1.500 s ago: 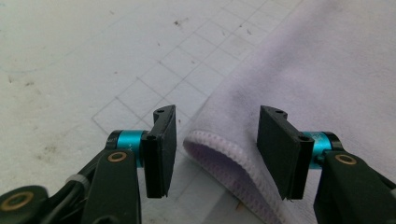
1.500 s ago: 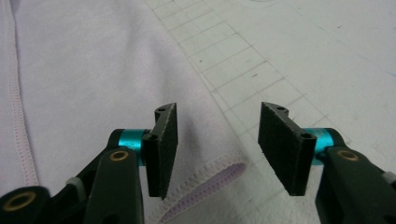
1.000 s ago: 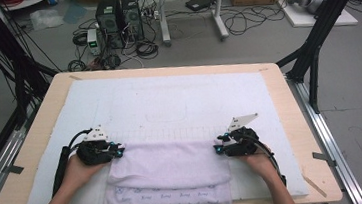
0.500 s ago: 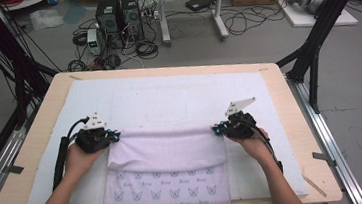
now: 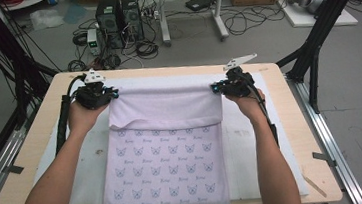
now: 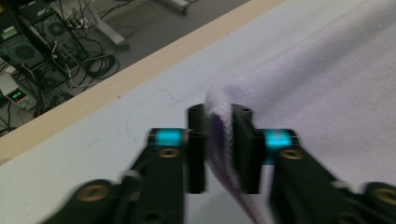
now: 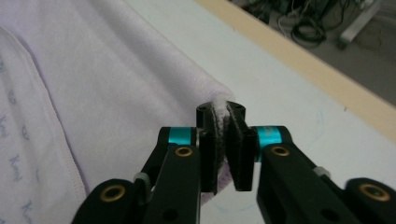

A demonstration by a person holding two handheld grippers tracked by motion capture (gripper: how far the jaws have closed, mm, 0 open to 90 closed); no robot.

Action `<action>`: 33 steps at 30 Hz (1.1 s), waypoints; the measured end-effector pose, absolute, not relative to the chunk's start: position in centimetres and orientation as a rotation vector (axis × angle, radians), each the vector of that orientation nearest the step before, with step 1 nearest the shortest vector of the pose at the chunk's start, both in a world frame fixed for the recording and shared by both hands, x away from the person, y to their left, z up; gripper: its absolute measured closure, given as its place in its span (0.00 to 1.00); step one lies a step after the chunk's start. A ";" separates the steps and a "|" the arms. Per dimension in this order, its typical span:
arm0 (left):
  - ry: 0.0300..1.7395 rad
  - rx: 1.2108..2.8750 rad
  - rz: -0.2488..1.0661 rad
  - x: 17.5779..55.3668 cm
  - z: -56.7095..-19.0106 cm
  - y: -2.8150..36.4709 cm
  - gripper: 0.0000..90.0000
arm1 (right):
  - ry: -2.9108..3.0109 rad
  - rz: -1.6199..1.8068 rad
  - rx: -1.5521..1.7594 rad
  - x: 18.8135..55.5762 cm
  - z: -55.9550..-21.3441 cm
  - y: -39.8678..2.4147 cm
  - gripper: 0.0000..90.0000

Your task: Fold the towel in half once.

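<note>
A lavender cloth [image 5: 167, 163] with a small printed pattern lies down the middle of the white mat [image 5: 253, 140]. Its far end is folded back into a plain band [image 5: 164, 108]. My left gripper [image 5: 112, 94] pinches the band's far left corner, and the cloth edge [image 6: 219, 116] sits between its pads [image 6: 219, 140]. My right gripper [image 5: 216, 87] pinches the far right corner [image 7: 219, 105] between its pads [image 7: 222, 140]. Both pairs of jaws have just been opening a little, with the cloth still caught between them. The band hangs taut between the two grippers near the table's far edge.
The wooden table [image 5: 299, 121] carries the white mat. Beyond its far edge the floor holds computer towers [image 5: 117, 10], loose cables [image 5: 242, 23] and table legs. Black frame struts [image 5: 315, 54] stand at the right and left. The cloth's near end hangs over the front edge.
Both grippers have moved away from the person toward the far edge and upward. They have drawn the cloth's edge with them, so more of the printed side is laid out.
</note>
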State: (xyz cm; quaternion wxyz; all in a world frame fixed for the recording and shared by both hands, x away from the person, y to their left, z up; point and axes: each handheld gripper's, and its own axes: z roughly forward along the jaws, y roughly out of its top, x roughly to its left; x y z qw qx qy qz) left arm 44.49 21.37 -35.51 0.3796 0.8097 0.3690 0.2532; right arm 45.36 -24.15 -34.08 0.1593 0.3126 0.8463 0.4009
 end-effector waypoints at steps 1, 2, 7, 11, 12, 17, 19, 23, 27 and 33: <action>0.957 2.089 0.609 44.7 -36.1 21.4 0.71 | 2.427 1.132 0.925 45.5 -34.7 -24.2 0.88; 0.964 2.105 0.581 44.7 -36.6 21.5 0.68 | 2.435 1.145 0.946 45.6 -35.4 -24.3 0.81; 0.964 2.099 0.484 43.7 -38.8 23.0 0.63 | 2.476 1.169 0.991 44.7 -38.4 -25.1 0.69; 0.913 2.072 0.437 42.1 -39.0 23.5 0.61 | 2.499 1.190 0.958 43.0 -39.1 -25.0 0.62; 0.901 2.063 0.431 41.6 -39.0 23.6 0.61 | 2.512 1.180 0.950 42.7 -39.1 -24.9 0.60; 0.857 2.033 0.386 39.7 -39.3 23.9 0.58 | 2.530 1.229 0.925 40.9 -39.4 -24.9 0.57; 0.837 2.028 0.346 39.0 -39.7 24.0 0.57 | 2.550 1.228 0.921 40.2 -39.9 -25.0 0.56; 0.799 2.024 0.291 38.2 -40.3 23.8 0.54 | 2.576 1.204 0.922 39.3 -41.2 -25.2 0.55; 0.743 2.042 0.236 37.3 -40.8 23.3 0.52 | 2.590 1.202 0.943 38.9 -42.4 -25.3 0.55; 0.704 2.104 0.179 36.6 -42.2 22.5 0.48 | 2.644 1.179 0.935 38.9 -43.3 -24.7 0.61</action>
